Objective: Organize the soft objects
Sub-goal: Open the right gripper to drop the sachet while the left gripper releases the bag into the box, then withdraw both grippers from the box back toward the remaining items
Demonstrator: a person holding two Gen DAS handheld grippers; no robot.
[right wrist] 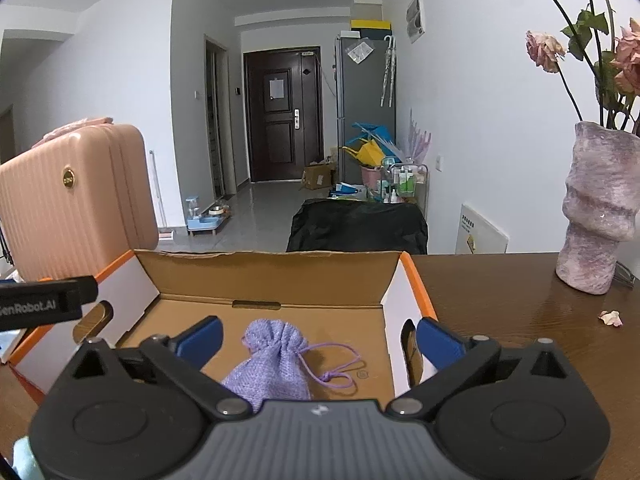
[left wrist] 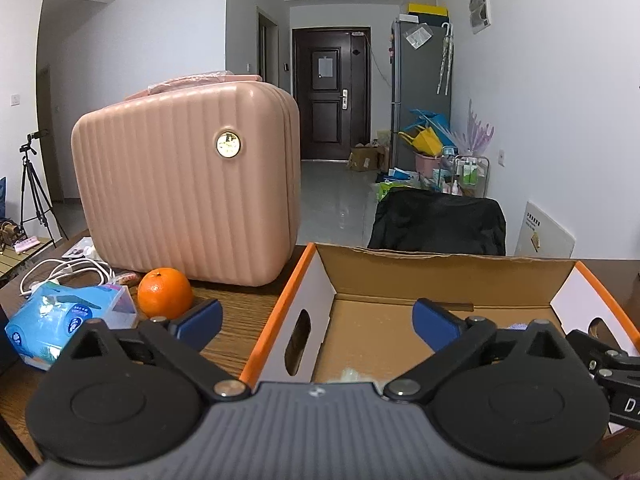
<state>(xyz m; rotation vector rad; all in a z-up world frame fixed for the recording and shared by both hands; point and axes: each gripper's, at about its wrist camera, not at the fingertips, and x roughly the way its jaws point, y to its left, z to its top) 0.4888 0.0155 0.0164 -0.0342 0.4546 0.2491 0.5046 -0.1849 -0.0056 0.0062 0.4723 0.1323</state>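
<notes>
An open cardboard box (right wrist: 276, 280) with orange-edged white end walls sits on the wooden table, also seen in the left wrist view as the box (left wrist: 440, 276). A lilac drawstring pouch (right wrist: 272, 364) lies on the box floor, its cord trailing right. My right gripper (right wrist: 318, 344) hangs open above the box, the pouch lying between its blue pads without touching them. My left gripper (left wrist: 318, 322) is open over the box's left wall with nothing in it. A pale soft thing (left wrist: 352, 374) shows faintly on the box floor under it.
A pink ribbed case (left wrist: 188, 196) stands left of the box, with an orange (left wrist: 165, 293), a blue tissue pack (left wrist: 60, 320) and white cables (left wrist: 64, 274) in front. A mauve vase (right wrist: 600, 212) with roses stands at the table's right. A black chair back (right wrist: 356, 226) is beyond.
</notes>
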